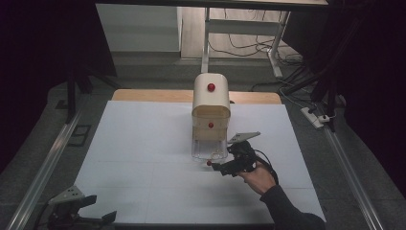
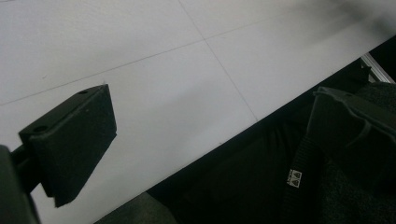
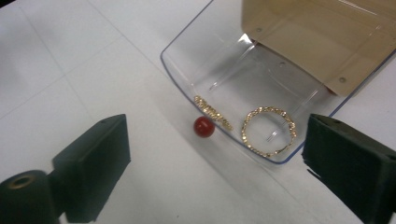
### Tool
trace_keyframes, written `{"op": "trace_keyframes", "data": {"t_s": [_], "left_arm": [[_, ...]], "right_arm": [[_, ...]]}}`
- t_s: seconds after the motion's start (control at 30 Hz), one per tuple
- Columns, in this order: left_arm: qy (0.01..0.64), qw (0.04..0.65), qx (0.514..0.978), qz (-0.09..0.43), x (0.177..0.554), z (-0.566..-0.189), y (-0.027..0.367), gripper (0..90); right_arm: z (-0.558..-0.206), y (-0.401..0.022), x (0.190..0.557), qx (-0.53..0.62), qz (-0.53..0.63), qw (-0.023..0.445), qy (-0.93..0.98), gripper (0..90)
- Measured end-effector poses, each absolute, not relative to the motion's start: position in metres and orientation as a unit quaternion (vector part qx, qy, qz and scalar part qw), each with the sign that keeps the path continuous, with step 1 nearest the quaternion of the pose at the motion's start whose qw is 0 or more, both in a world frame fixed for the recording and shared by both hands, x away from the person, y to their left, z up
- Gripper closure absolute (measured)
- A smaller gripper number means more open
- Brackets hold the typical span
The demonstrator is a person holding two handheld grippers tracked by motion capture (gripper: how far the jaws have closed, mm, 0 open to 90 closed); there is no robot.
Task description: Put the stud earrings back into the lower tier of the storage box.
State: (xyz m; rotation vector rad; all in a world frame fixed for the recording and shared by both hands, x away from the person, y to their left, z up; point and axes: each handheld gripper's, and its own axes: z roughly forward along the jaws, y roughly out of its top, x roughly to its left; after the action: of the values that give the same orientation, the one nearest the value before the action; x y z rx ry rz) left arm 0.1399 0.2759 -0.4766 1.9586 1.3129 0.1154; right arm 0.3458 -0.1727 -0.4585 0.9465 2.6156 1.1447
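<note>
the small cream cabinet [image 1: 211, 103] stands at the middle of the white table [image 1: 143, 143], toward twelve o'clock, with its clear drawer [image 3: 196, 60] pulled out toward the person. in the right gripper view the drawer's red knob [image 3: 204, 126] sits on the front wall, and two gold bracelets lie inside: a round one [image 3: 269, 130] flat on the bottom, and a second bracelet [image 3: 213, 112] resting along the front wall, at nine o'clock from the first.

the right gripper [image 1: 216, 165] sits just in front of the knob, at six o'clock from the drawer, its jaws spread wide with nothing between them and not touching the knob. the left gripper [image 1: 107, 216] rests at the table's near edge, around seven o'clock, jaws also wide and empty.

judging from this, the pull on the drawer looks done: it stands open and the knob is free. what seems left is either lifting the bracelets out or pushing the drawer shut again; neither has begun.
</note>
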Motion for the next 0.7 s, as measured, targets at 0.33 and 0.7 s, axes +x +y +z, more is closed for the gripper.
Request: {"op": "trace_keyframes", "data": {"t_s": [0.33, 0.7], "left_arm": [[0.515, 0.380, 0.767, 0.045, 0.140, -0.477, 0.276, 1.4], [0.514, 0.381, 0.767, 0.045, 0.140, -0.477, 0.276, 1.3]], "right_arm": [[-0.458, -0.185, 0.332, 0.302, 0.377, 0.075, 0.872, 0.0], [-0.459, -0.202, 0.317, 0.307, 0.374, 0.087, 0.871, 0.0]]}}
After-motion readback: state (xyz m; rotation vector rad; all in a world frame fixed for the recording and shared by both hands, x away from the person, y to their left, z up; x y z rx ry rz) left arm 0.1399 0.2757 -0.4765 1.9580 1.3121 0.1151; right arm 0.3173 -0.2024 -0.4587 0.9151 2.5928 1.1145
